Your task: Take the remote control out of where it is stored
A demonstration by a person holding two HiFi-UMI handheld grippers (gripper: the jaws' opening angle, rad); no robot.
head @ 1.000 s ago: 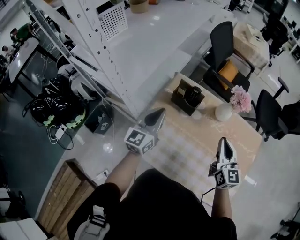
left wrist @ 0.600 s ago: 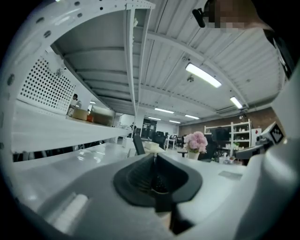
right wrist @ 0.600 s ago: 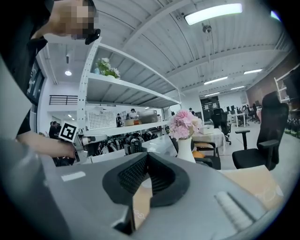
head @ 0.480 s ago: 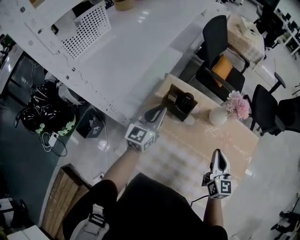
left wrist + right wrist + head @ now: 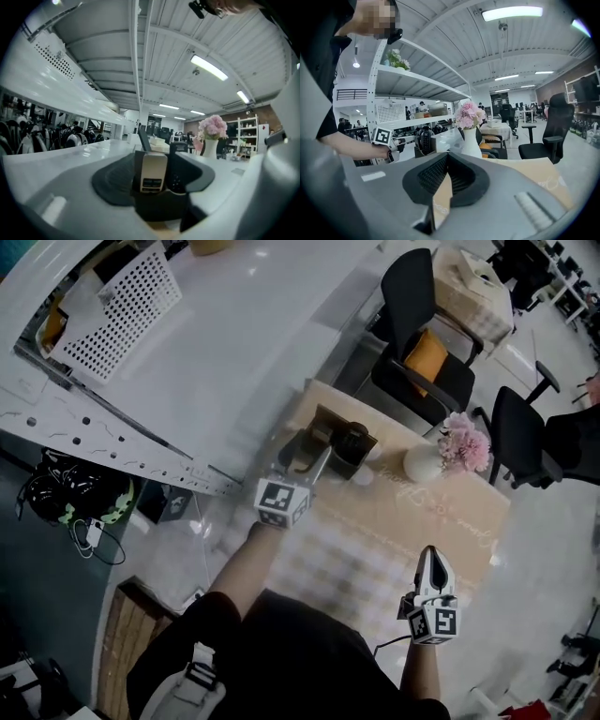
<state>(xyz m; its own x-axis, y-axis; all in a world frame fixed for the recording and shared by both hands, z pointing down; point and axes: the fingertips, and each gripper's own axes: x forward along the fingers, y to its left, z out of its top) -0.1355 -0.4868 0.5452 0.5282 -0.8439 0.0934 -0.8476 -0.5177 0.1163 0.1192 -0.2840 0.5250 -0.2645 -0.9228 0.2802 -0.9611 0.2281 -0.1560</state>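
Note:
A dark holder (image 5: 342, 442) stands at the far left end of the wooden table (image 5: 441, 512). A gold remote control (image 5: 151, 171) stands upright in it, next to a black remote (image 5: 176, 180). My left gripper (image 5: 312, 450) is level at the holder. Its jaws have just been opening and now stand wide. The gold remote shows in the gap between them and the pads (image 5: 115, 180) do not press on it. My right gripper (image 5: 430, 556) hovers over the table's near right part, shut and empty; in its own view the right gripper (image 5: 448, 157) points toward the holder (image 5: 423, 140).
A white vase of pink flowers (image 5: 427, 462) stands right of the holder. Black office chairs (image 5: 422, 343) sit behind the table. A white shelf unit (image 5: 187, 362) runs along the left, close to my left arm, with bags (image 5: 66, 493) on the floor beneath it.
My left gripper has moved forward and down to the holder, and its jaws have gone from shut to wide open. The right gripper has sunk a little.

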